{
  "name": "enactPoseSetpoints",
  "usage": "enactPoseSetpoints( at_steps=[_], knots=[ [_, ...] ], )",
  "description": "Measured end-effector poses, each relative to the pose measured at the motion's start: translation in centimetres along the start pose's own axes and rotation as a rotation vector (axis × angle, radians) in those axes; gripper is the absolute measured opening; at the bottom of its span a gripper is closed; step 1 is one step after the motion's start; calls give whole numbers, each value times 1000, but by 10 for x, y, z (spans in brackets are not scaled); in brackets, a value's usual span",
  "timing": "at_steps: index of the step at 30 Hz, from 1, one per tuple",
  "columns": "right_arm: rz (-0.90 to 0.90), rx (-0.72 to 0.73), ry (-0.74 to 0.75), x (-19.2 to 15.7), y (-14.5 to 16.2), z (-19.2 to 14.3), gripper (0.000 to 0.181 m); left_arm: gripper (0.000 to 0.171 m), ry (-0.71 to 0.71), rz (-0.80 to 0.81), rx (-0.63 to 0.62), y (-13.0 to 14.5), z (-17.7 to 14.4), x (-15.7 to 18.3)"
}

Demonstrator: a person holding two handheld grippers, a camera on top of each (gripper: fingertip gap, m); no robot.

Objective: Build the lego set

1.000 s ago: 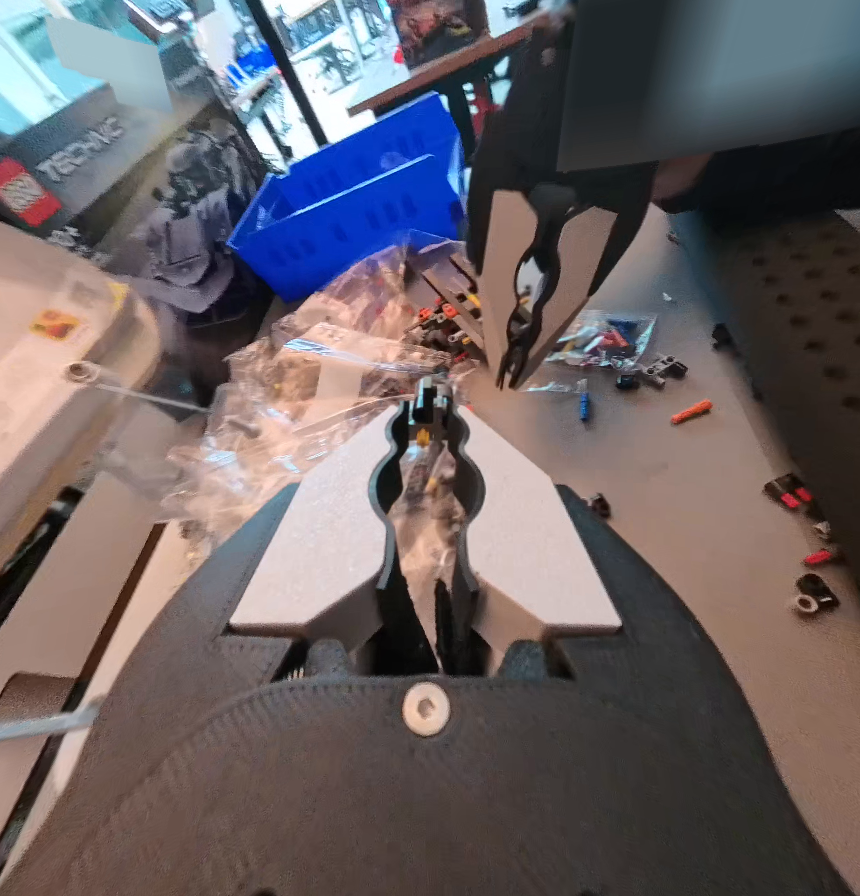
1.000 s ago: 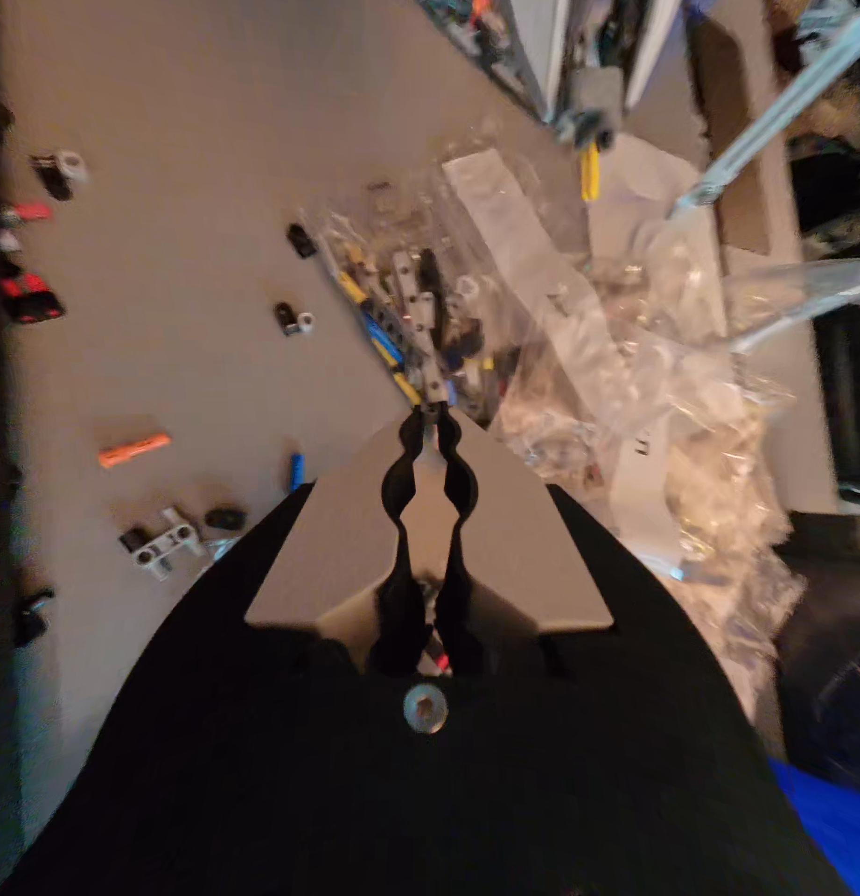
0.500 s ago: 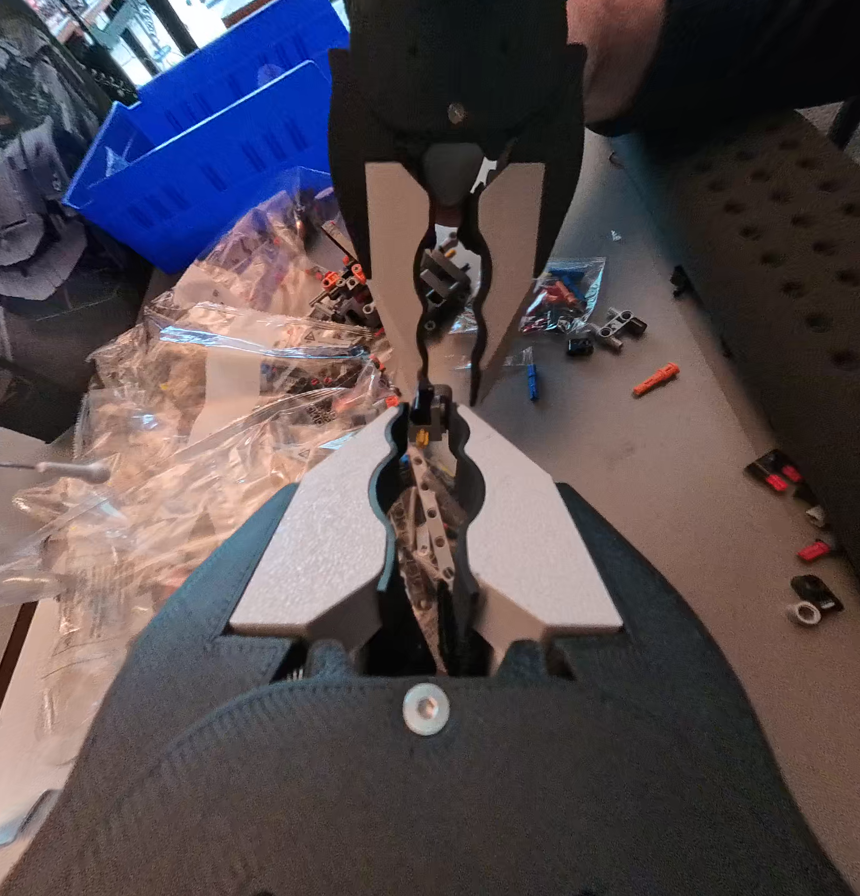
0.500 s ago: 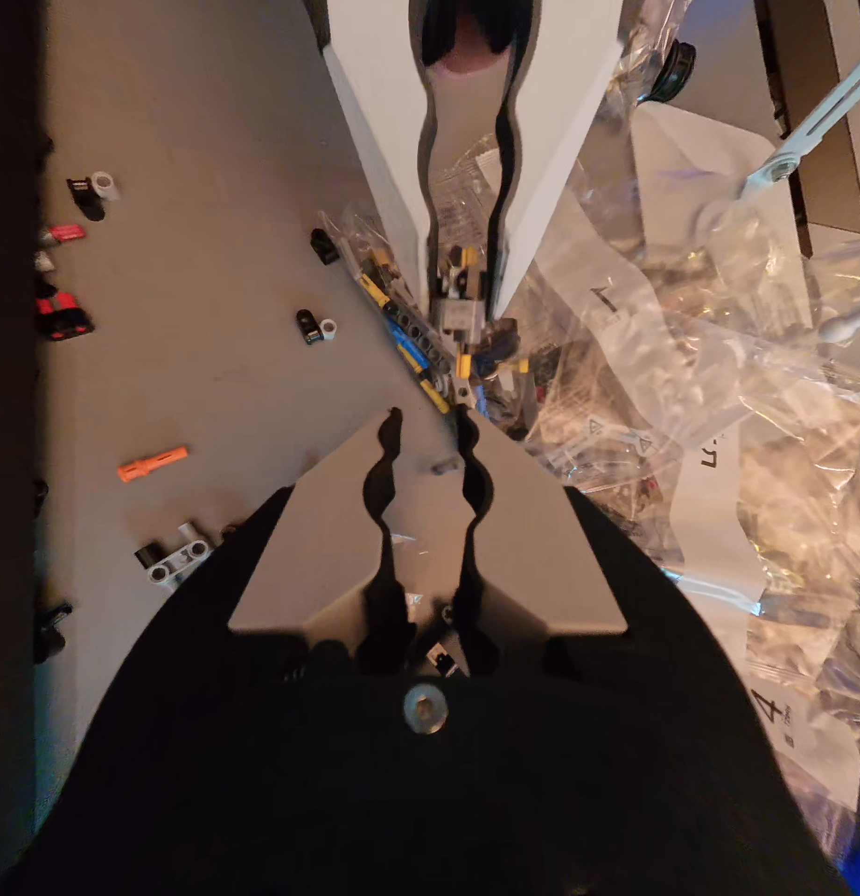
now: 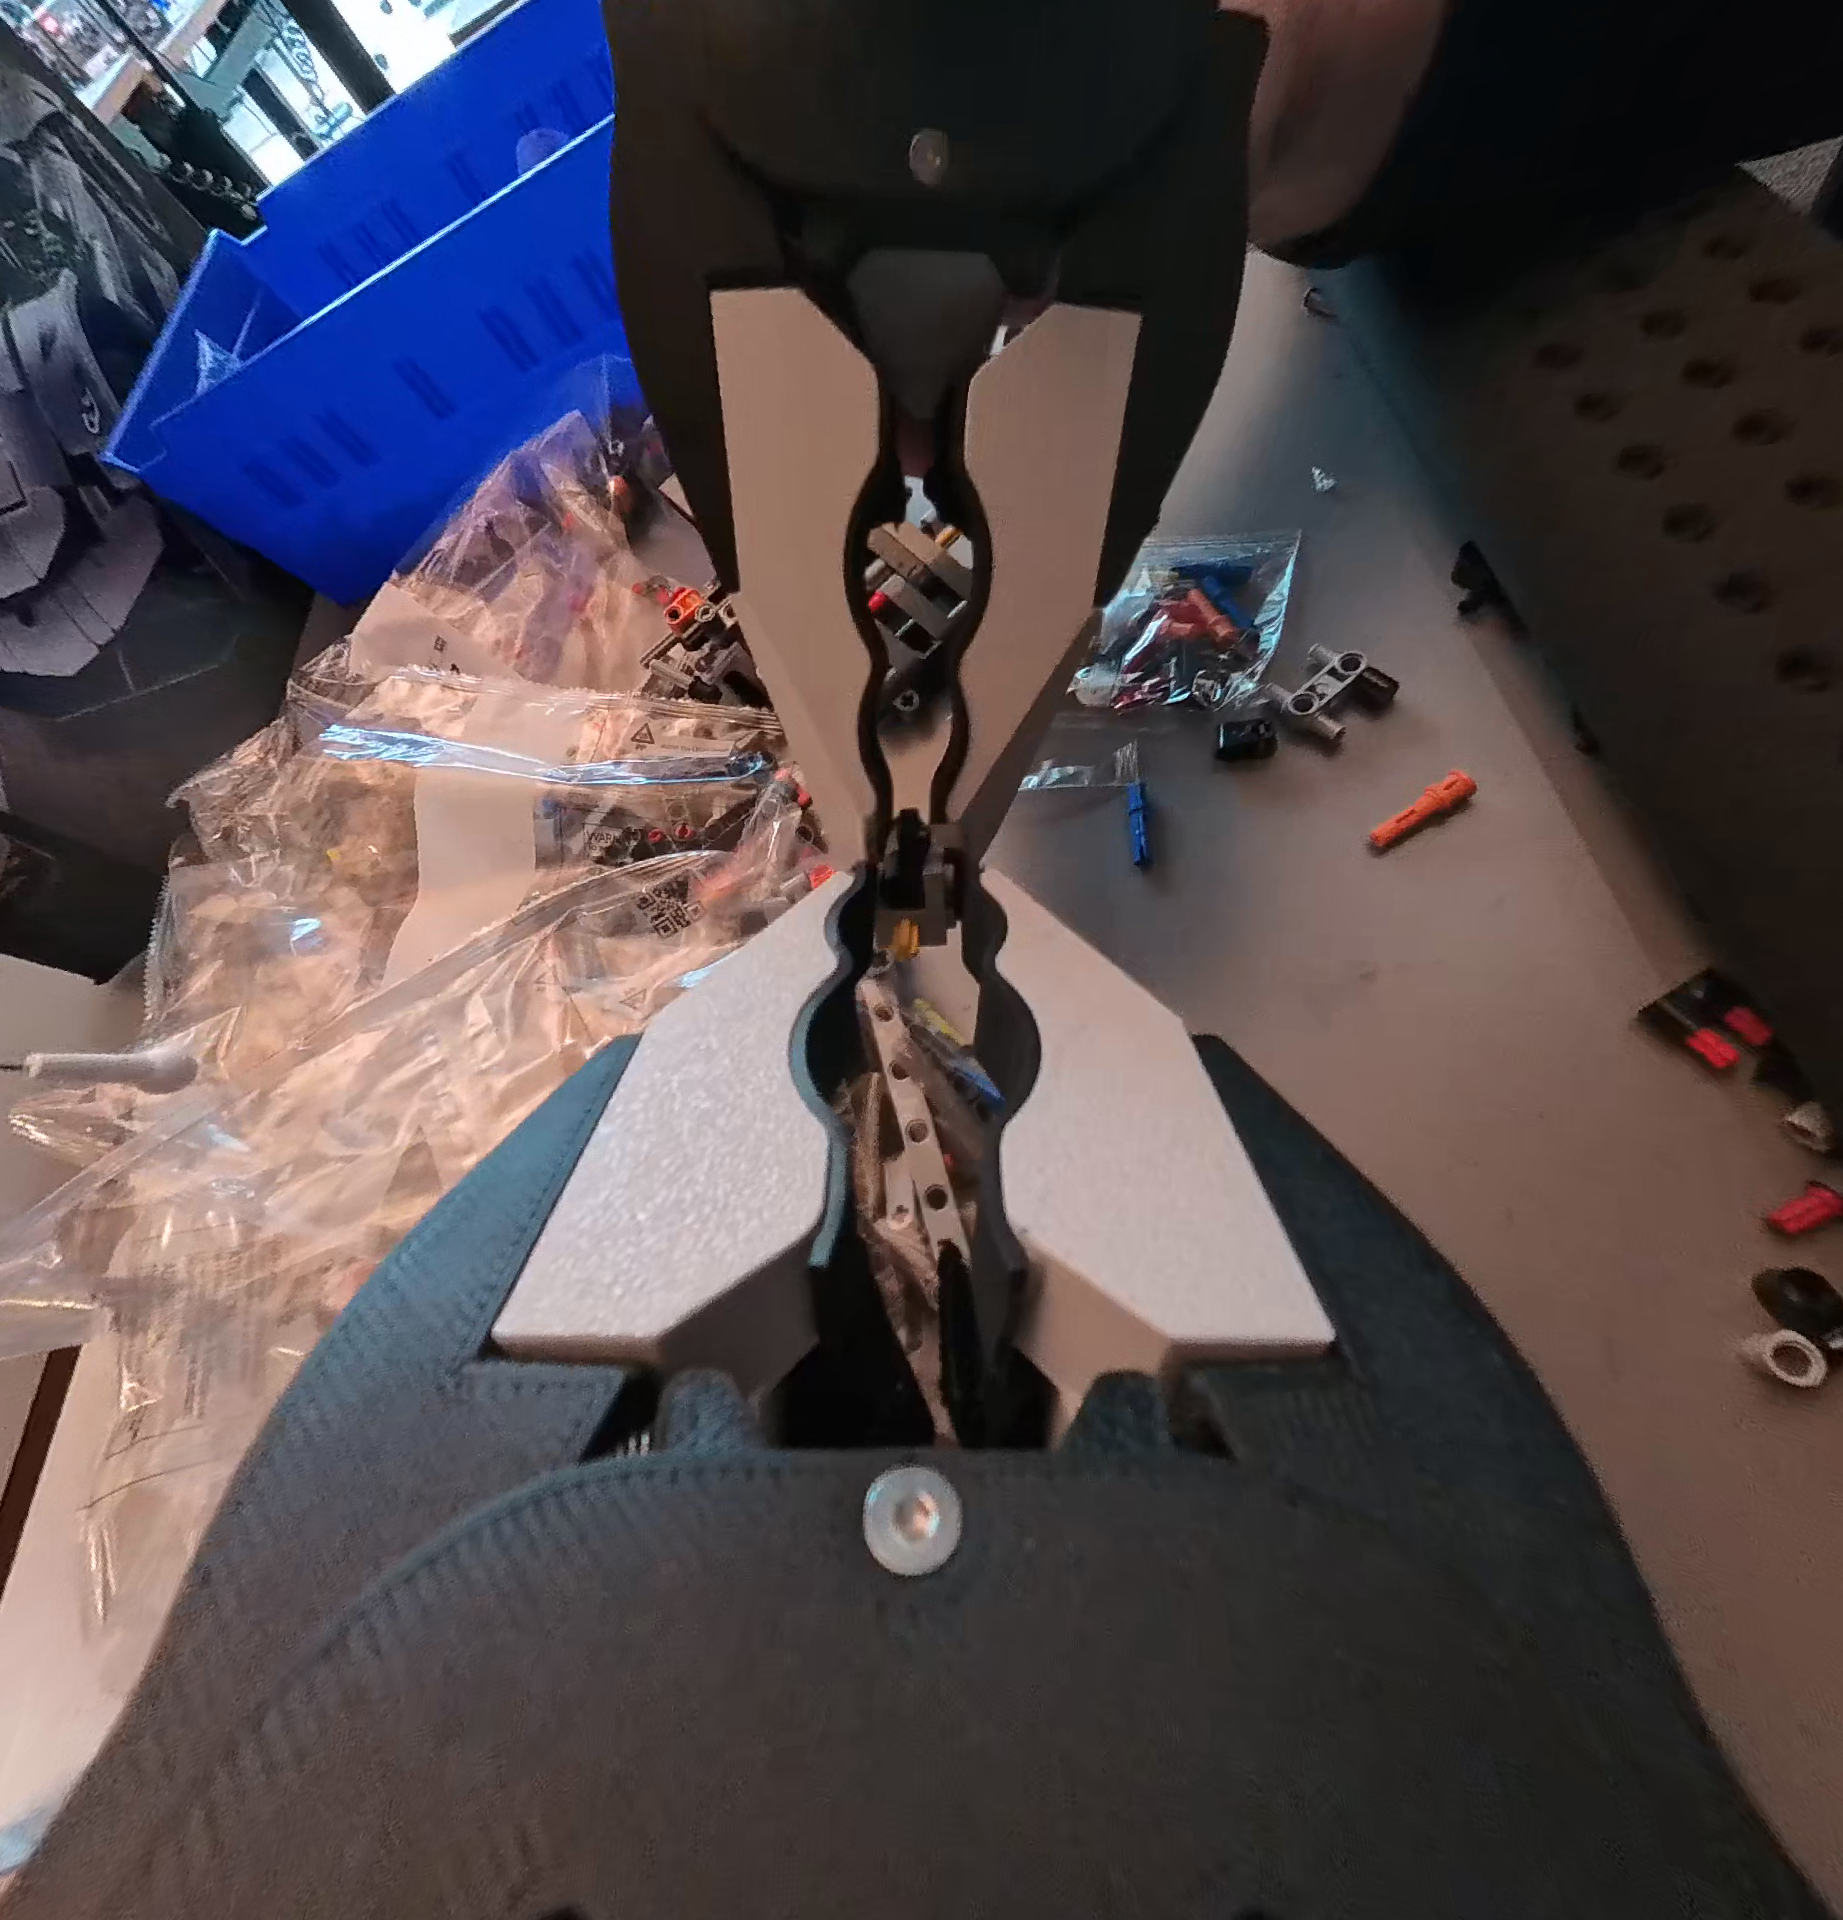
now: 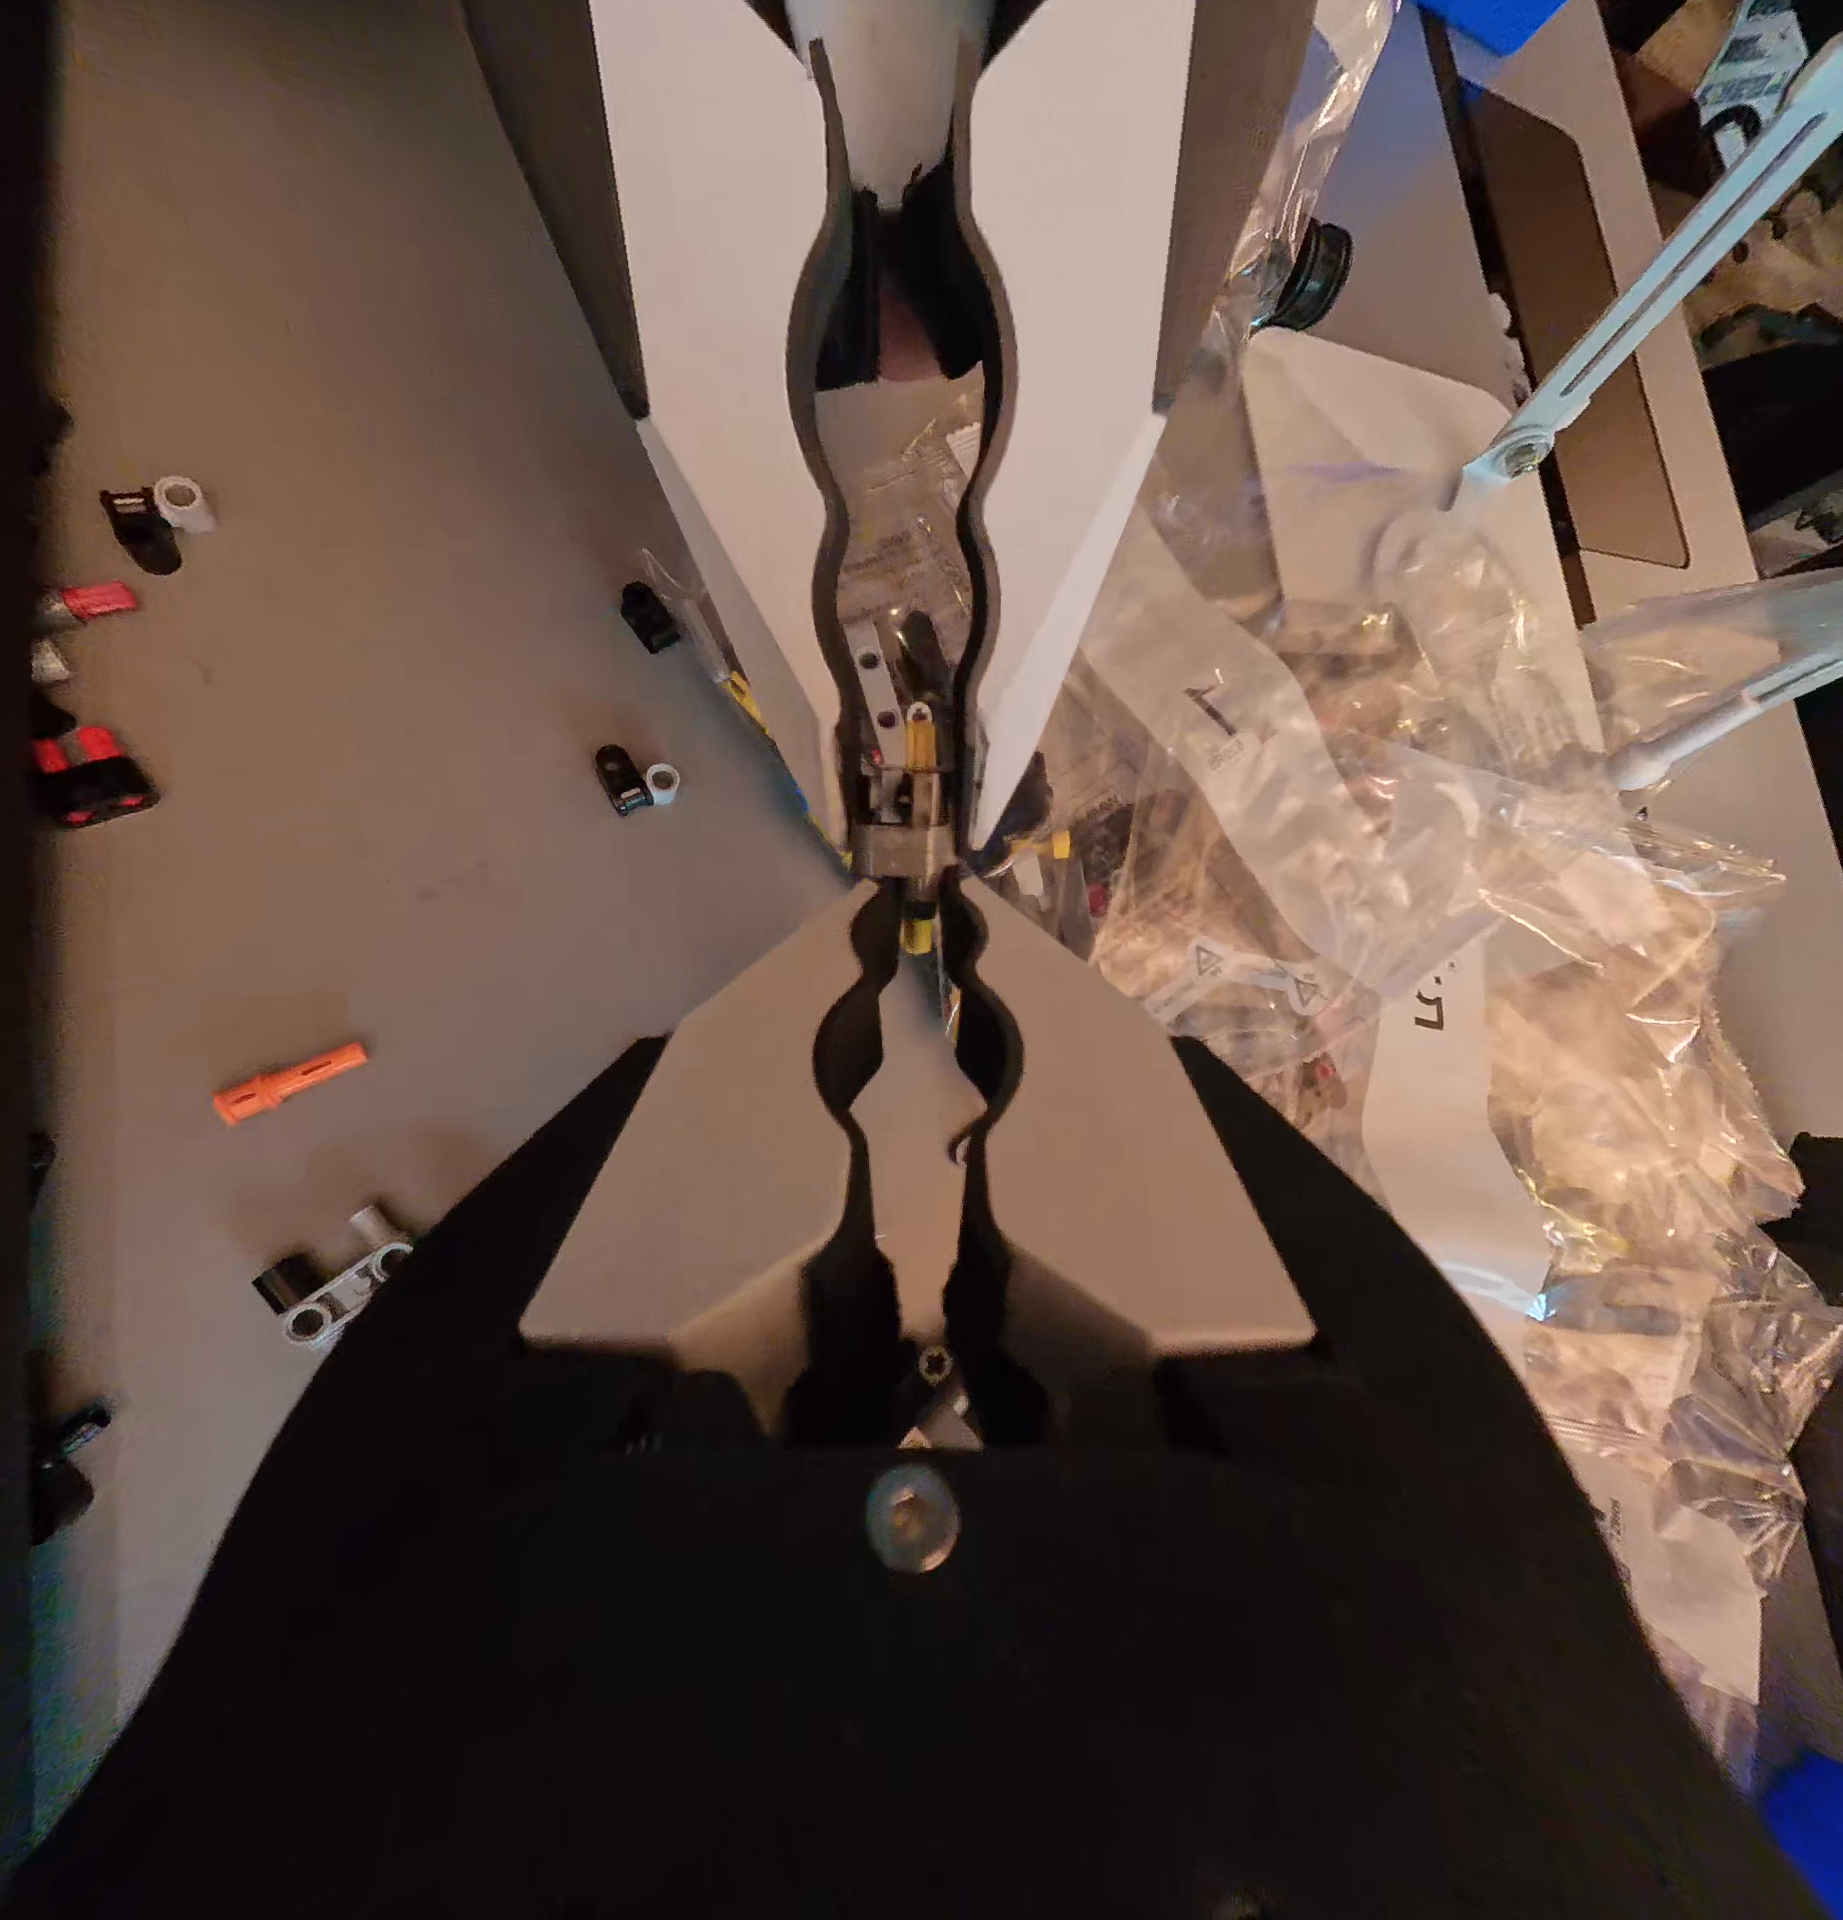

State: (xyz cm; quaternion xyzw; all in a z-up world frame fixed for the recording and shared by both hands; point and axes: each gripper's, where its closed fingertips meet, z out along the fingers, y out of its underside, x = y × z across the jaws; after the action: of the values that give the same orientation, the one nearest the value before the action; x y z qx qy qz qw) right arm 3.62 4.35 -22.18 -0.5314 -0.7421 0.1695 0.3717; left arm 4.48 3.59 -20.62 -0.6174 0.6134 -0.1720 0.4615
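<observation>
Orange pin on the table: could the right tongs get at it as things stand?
Probably not yet: the orange pin lies bare with nothing over it, but the right tongs are shut on the small grey assembly shared with the left tongs.

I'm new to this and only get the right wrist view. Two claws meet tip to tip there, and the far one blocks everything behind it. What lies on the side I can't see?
Observer: Off to one side of the right claw lies a small clear bag of red and blue pieces.
Operator: And the dark strip along my left edge?
Observer: It appears to be a dark board full of round holes.
Operator: What is my own claw pinching?
Observer: A small black piece. It meets the small grey piece with a yellow pin that the left claw grips.
</observation>
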Motion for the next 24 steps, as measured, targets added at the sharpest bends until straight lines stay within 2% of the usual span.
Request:
enactPoseSetpoints(
  at_steps=[10, 16, 20, 24],
  knots=[
    [-17, -56, 30, -1, 3, 1, 3, 14, -31, 88, -64, 3, 0, 1],
    [-44, -46, 39, -3, -2, -4, 3, 13, -4, 66, -41, -1, -6, 4],
    [-31, 15, 28, -3, -10, -12, 1, 14, 5, 47, -5, -6, -14, 3],
    [-45, 3, 22, -5, -9, -12, 2, 14, 17, 50, -19, -5, -13, 5]
  ],
)
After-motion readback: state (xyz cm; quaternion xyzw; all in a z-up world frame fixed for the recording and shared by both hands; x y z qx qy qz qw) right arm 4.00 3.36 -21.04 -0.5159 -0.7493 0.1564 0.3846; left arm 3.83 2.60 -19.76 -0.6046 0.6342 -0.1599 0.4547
